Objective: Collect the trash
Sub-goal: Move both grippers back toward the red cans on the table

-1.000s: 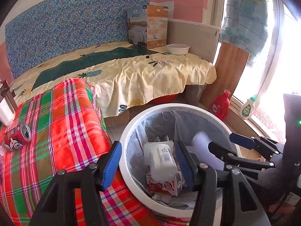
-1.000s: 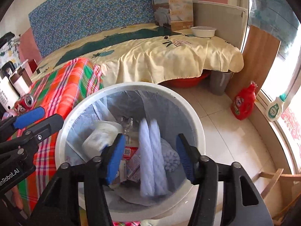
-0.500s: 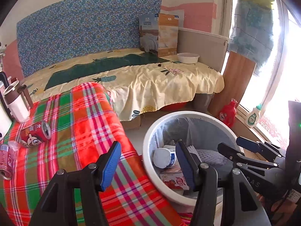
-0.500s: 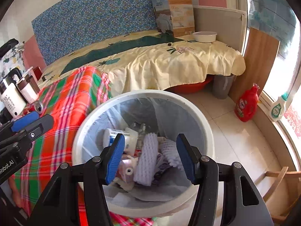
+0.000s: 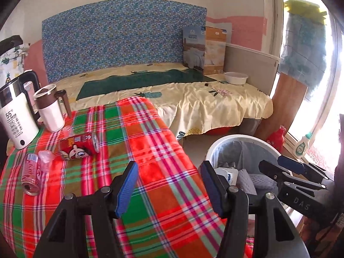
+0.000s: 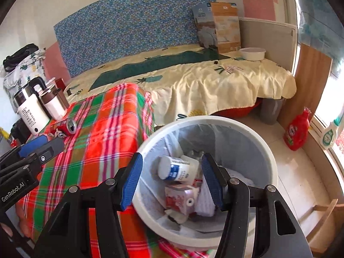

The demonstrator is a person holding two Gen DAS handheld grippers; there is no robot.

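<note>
Both grippers, left [image 5: 167,186] and right [image 6: 172,179], gape empty beside the white round bin [image 6: 247,126]; next, probably the red cartoon can [image 5: 78,147] on the plaid-covered table [image 5: 150,150].

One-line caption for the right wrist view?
Open right gripper above the white trash bin, beside the plaid-covered table.

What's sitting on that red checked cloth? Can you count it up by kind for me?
Red drink cans: 2, one lying with a cartoon face, one slimmer
White electric kettle: 1
Lidded mug: 1
Clear plastic cup: 1, possibly more
Total: 5
</note>
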